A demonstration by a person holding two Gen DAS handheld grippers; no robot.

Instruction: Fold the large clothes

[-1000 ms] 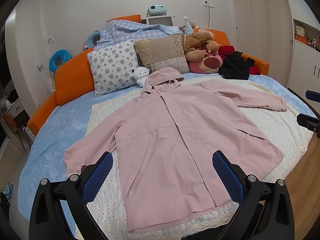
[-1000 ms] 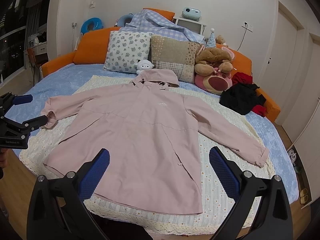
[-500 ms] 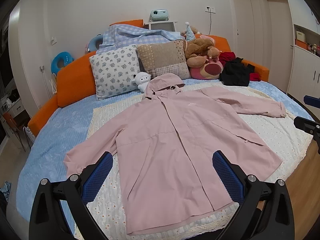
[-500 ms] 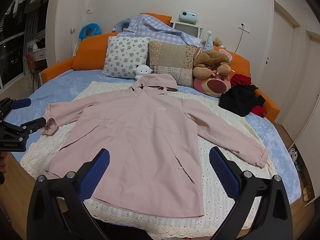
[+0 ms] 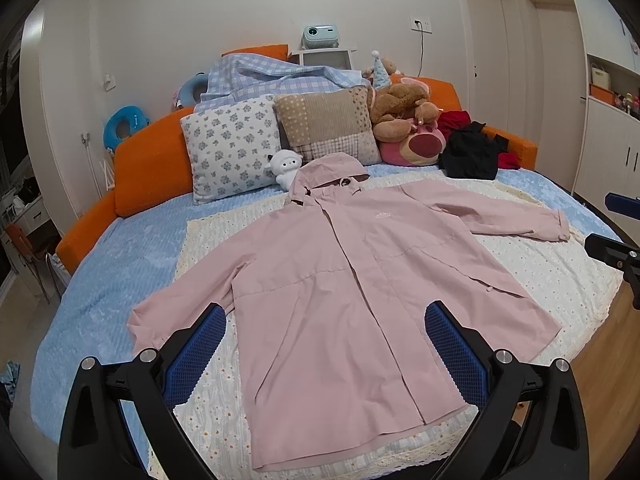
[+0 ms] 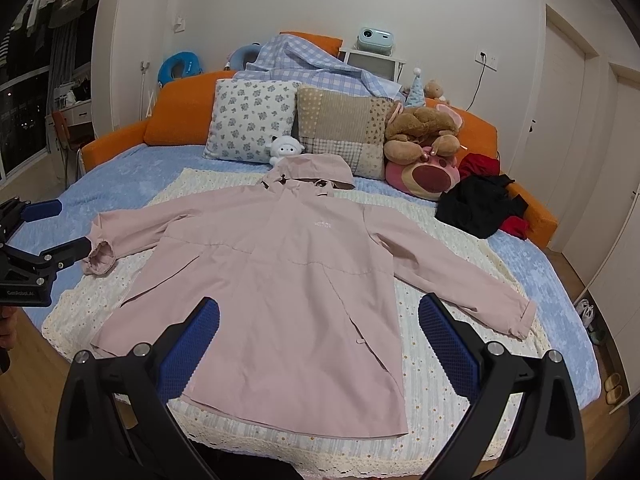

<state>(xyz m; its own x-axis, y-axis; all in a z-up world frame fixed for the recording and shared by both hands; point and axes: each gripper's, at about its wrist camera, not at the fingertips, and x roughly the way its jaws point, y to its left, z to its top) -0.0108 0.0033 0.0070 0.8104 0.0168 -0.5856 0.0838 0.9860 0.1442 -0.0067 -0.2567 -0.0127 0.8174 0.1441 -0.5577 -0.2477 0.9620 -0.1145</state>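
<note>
A large pink hooded jacket [image 5: 340, 280] lies flat, face up, on a cream blanket [image 5: 560, 280] on the bed, sleeves spread to both sides, hood toward the pillows. It also shows in the right wrist view [image 6: 280, 280]. My left gripper [image 5: 324, 340] is open and empty, held above the jacket's hem at the bed's near edge. My right gripper [image 6: 318, 332] is open and empty, also above the hem. The left gripper shows at the left edge of the right wrist view [image 6: 52, 228], open, close to the sleeve cuff [image 6: 100, 256].
Pillows [image 5: 236, 148], plush toys [image 5: 400, 108] and a heap of black and red clothes [image 5: 472, 152] lie at the bed's head. The orange bed frame [image 5: 92, 220] curves round. Wooden floor [image 6: 36, 360] lies at the near side, wardrobe doors [image 5: 608, 140] at the right.
Both views have tilted slightly upward and the jacket sits a little lower in the frames. The jacket has not moved and both grippers stay open.
</note>
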